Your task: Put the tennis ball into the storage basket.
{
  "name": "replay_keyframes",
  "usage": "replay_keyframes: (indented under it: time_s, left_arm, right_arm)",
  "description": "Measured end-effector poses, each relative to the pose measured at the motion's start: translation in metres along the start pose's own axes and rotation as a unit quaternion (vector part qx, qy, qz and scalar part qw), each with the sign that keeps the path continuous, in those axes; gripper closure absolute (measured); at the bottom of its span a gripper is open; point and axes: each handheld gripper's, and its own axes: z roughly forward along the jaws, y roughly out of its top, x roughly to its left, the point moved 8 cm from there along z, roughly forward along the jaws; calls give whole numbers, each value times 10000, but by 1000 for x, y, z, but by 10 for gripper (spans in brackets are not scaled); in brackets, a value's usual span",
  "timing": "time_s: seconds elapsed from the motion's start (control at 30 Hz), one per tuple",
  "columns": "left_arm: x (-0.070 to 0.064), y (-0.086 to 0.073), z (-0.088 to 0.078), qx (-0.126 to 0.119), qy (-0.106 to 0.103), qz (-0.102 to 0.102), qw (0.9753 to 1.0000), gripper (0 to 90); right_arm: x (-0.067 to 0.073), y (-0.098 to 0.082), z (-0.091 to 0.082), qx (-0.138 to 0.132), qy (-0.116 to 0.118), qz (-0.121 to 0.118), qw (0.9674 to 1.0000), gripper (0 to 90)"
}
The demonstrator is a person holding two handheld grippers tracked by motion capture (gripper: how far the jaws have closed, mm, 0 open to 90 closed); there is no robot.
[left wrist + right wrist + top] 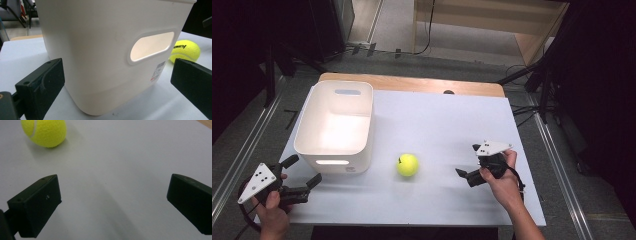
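I had the tennis ball point(407, 165) lying on the white tabletop point(447, 125), just right of the white bin point(334, 125) and near its front corner, between my two grippers. My right gripper point(468, 165) sat off to the ball's right with its jaws spread wide and nothing between them. My left gripper point(304, 176) was at the table's near left corner, jaws likewise released and facing the bin's front wall without touching it.

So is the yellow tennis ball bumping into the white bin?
Apart. In the high view, bare table shows between the tennis ball and the white bin to its left, so there is a plain gap.
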Motion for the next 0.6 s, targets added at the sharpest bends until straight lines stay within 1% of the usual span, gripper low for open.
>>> replay_keyframes:
  time_s: [0.03,0.1,0.17,0.3,0.53,0.6]
  left_arm:
    - [0,0,0,-7,-5,-1,10000,0]
    - [0,0,0,-23,-10,-5,10000,0]
    - [-1,0,0,-37,-27,-14,10000,0]
    - [-1,0,0,-28,-32,5,10000,0]
    - [-1,1,-1,-35,-34,10,10000,0]
    - [-1,1,-1,-35,-39,12,10000,0]
  right_arm:
    - [1,2,2,16,33,-31,10000,0]
    - [2,5,4,65,47,-17,10000,0]
    - [3,8,7,62,114,-82,9999,0]
    - [5,13,13,141,155,-110,9997,0]
    - [10,23,23,261,266,-269,9989,0]
    - [11,25,24,307,281,-254,9988,0]
